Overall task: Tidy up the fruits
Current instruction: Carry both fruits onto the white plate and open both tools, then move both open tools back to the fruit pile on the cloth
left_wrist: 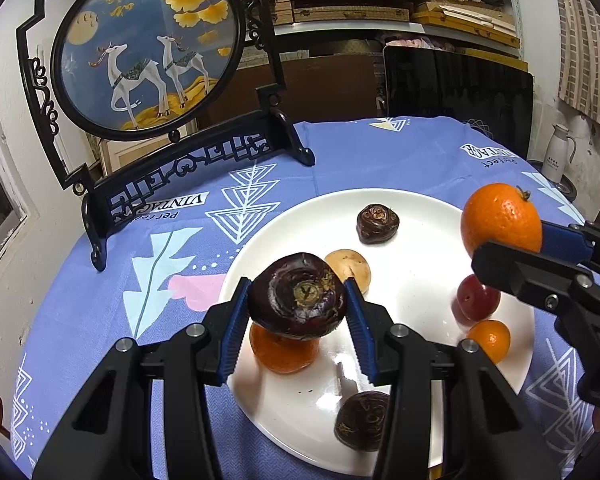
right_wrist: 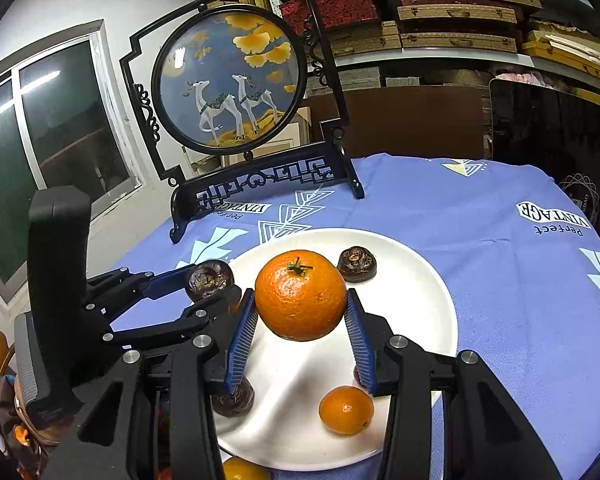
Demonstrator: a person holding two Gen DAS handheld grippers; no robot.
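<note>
Both carries look mid-step: the left tool [left_wrist: 298, 300] is clamped on a glossy, dark, flattened water chestnut [left_wrist: 298, 296], the right tool [right_wrist: 300, 312] on a round, dimpled tangerine [right_wrist: 300, 295], each held above the smooth white plate [left_wrist: 412, 248] on the cloth-covered bench [right_wrist: 480, 272]. Next, I judge, each needs lowering among its kind before release, since round fruit may roll on the glaze.

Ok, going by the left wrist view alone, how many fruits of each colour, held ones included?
Orange fruits: 3, one in the right hand-held gripper
Dark brown fruits: 3, one in the left hand-held gripper
Red fruit: 1
Tan fruit: 1
Total: 8
</note>
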